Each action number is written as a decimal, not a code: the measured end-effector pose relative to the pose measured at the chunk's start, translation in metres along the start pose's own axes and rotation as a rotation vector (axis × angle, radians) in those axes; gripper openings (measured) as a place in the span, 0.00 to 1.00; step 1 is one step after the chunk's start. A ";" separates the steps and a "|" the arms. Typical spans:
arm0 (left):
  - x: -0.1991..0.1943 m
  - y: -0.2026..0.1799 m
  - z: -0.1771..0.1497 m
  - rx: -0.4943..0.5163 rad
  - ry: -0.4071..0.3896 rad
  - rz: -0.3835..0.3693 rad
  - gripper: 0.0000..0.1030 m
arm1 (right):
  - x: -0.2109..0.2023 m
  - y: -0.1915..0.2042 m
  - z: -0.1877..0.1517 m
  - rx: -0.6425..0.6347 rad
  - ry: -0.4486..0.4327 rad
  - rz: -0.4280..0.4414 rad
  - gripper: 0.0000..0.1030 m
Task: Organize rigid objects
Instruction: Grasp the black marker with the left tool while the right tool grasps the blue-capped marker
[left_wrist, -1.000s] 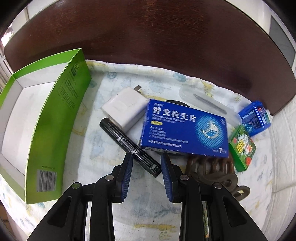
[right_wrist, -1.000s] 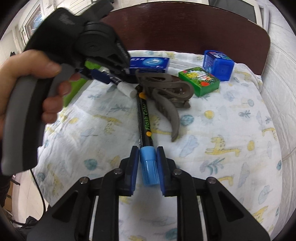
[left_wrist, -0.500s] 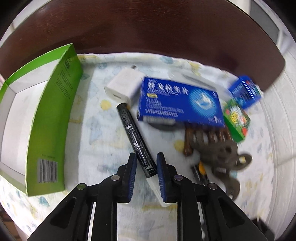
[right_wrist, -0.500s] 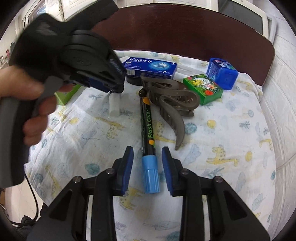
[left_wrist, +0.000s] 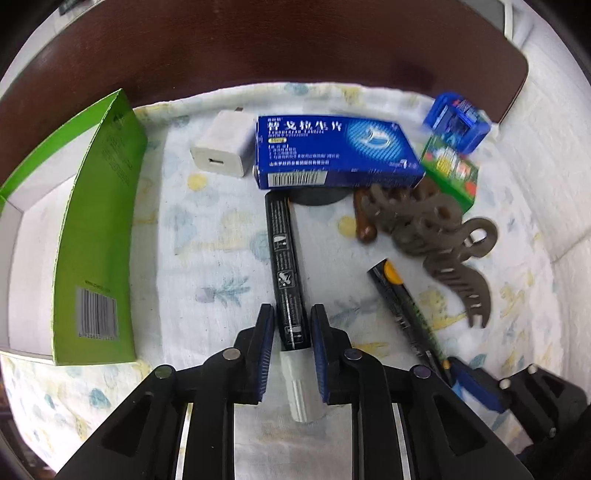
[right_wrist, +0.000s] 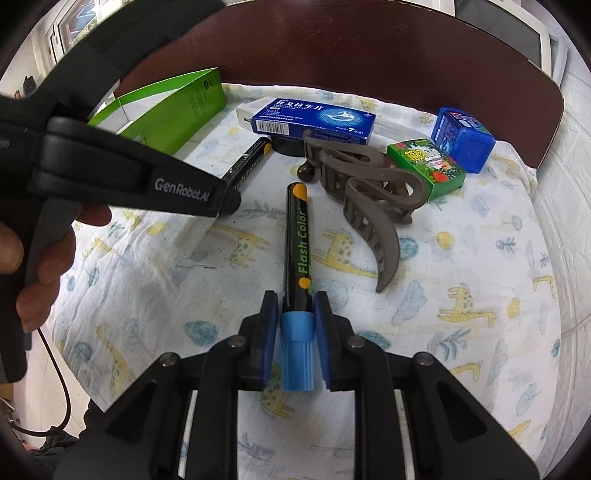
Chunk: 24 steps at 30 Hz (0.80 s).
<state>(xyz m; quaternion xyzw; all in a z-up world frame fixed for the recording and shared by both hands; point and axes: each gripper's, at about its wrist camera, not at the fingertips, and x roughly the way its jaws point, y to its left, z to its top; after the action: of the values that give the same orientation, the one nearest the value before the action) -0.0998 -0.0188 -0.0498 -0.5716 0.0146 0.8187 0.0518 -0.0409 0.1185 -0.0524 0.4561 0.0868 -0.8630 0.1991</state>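
**Listener:** How far along is the tidying?

**Me:** Barely begun, I judge. Nothing has been put away yet. The open green box (left_wrist: 96, 240) lies at the left of the giraffe-print cloth (left_wrist: 207, 266), and the part of its white inside that I can see holds nothing.

**Listener:** What are your grippers doing?

**Me:** My left gripper (left_wrist: 291, 314) points steeply down, and its jaws have just been closing. They now pinch the black marker (left_wrist: 284, 258) near its pale cap. The marker's far end reaches toward the blue medicine carton (left_wrist: 332, 151). My right gripper (right_wrist: 295, 306) has also just narrowed. Its pads sit against the blue cap of the Flash Color marker (right_wrist: 297, 240), which lies flat on the cloth.

**Listener:** What is left loose?

**Me:** A white charger (left_wrist: 225, 147) sits just beside the blue carton, and a dark round thing (left_wrist: 314, 197) pokes out from under it. A brown hair claw (left_wrist: 436, 236) lies right of centre. Behind it are a small green packet (left_wrist: 450, 173) and a small blue box (left_wrist: 458, 118), touching each other. All of these are well apart from the green box.

**Listener:** So what comes next?

**Me:** Probably the two markers go into the green box first, then everything else.
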 end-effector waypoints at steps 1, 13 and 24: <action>0.000 -0.001 0.000 0.006 0.000 0.006 0.19 | 0.001 0.000 0.002 0.000 0.001 -0.006 0.24; -0.029 0.014 -0.007 0.004 -0.120 -0.071 0.15 | -0.016 -0.001 0.009 0.042 -0.045 0.042 0.16; -0.093 0.049 0.000 -0.015 -0.256 -0.065 0.15 | -0.041 0.017 0.037 0.034 -0.102 0.052 0.10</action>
<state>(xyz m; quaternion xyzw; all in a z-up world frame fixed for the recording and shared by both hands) -0.0726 -0.0736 0.0360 -0.4631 -0.0169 0.8829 0.0756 -0.0407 0.1020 0.0029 0.4169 0.0502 -0.8810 0.2180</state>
